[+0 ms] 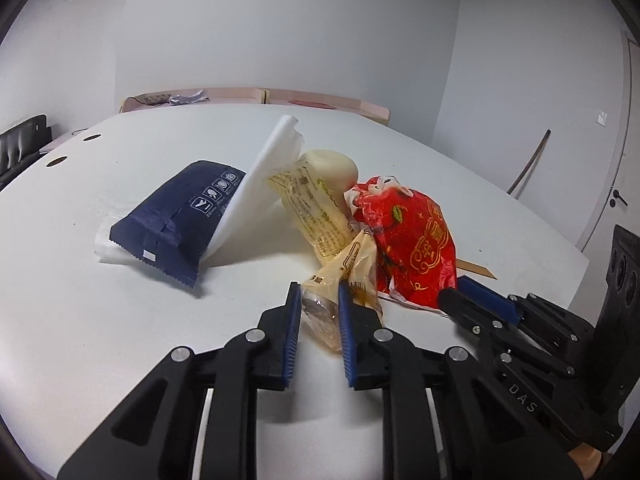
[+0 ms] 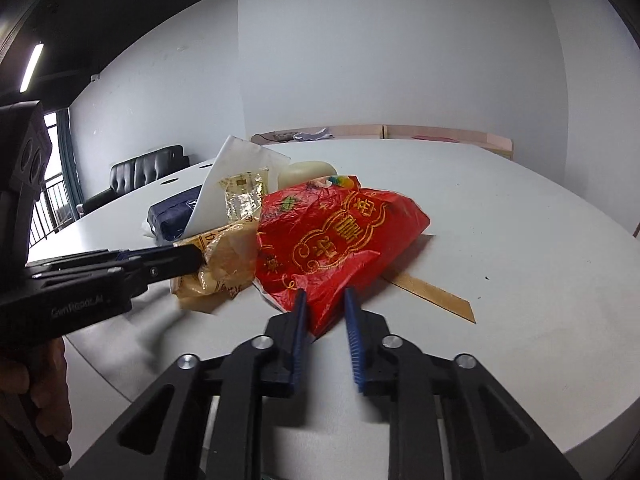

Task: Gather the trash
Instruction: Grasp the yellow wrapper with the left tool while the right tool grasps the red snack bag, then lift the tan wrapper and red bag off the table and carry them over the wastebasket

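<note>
A pile of trash lies on the white table (image 1: 80, 320). My left gripper (image 1: 318, 294) is closed on a crumpled yellow clear wrapper (image 1: 344, 276), which also shows in the right wrist view (image 2: 224, 264). My right gripper (image 2: 324, 300) is closed on the near corner of a red plastic bag (image 2: 336, 236) with gold print, also visible in the left wrist view (image 1: 408, 236). Behind lie a dark blue tissue pack (image 1: 176, 220), a white foam sheet (image 1: 260, 184), a yellow printed packet (image 1: 316, 208) and a cream round object (image 1: 332, 164).
A flat tan strip (image 2: 432, 292) lies under the red bag on the right. Pink boxes (image 1: 280, 98) stand beyond the table's far edge. A black sofa (image 2: 144, 172) is at the left. A door (image 1: 616, 152) is at the right.
</note>
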